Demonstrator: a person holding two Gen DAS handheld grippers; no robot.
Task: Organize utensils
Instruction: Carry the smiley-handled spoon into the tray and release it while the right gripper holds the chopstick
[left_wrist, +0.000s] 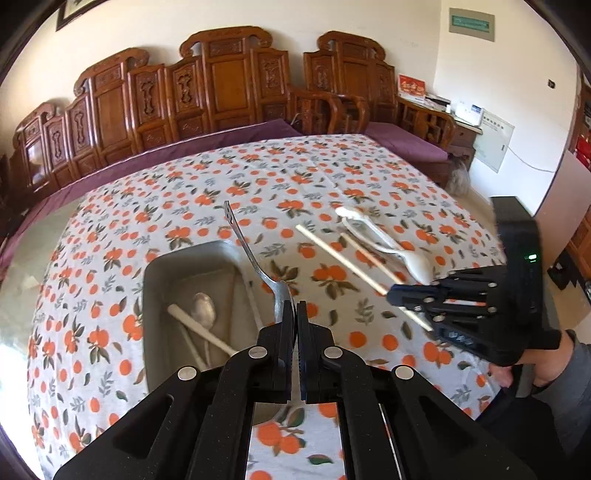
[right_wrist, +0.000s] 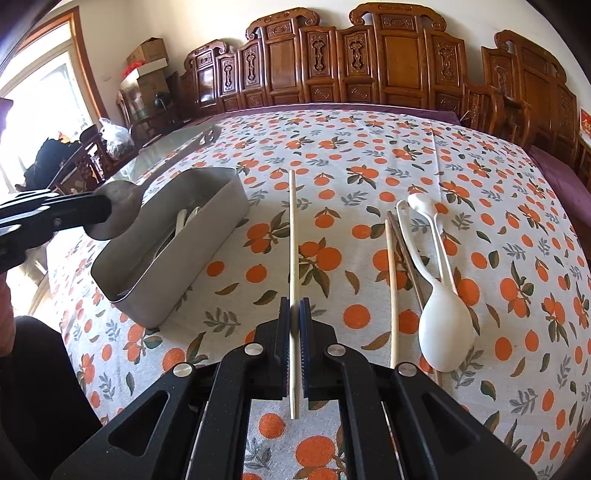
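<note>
Your left gripper (left_wrist: 296, 314) is pinching the bowl of a metal spoon (left_wrist: 255, 258), its handle pointing up and away, just above the near right edge of the grey metal tray (left_wrist: 155, 273). Inside that tray lie another metal spoon (left_wrist: 204, 309) and some white utensils (left_wrist: 201, 330). Your right gripper (right_wrist: 294, 314) is pressed together on a pale wooden chopstick (right_wrist: 292, 236), which runs straight ahead between the fingers and hangs above the cloth. To its right on the desk lie a second pale chopstick (right_wrist: 391, 291), a darker chopstick (right_wrist: 408, 258) touching it, and two white plastic spoons (right_wrist: 441, 325) overlapping each other. The tray sits to the left of the held chopstick in the right wrist view. The desk is covered with a white tablecloth printed with oranges (right_wrist: 369, 155). Carved wooden chairs (right_wrist: 369, 62) stand along the far wall.
</note>
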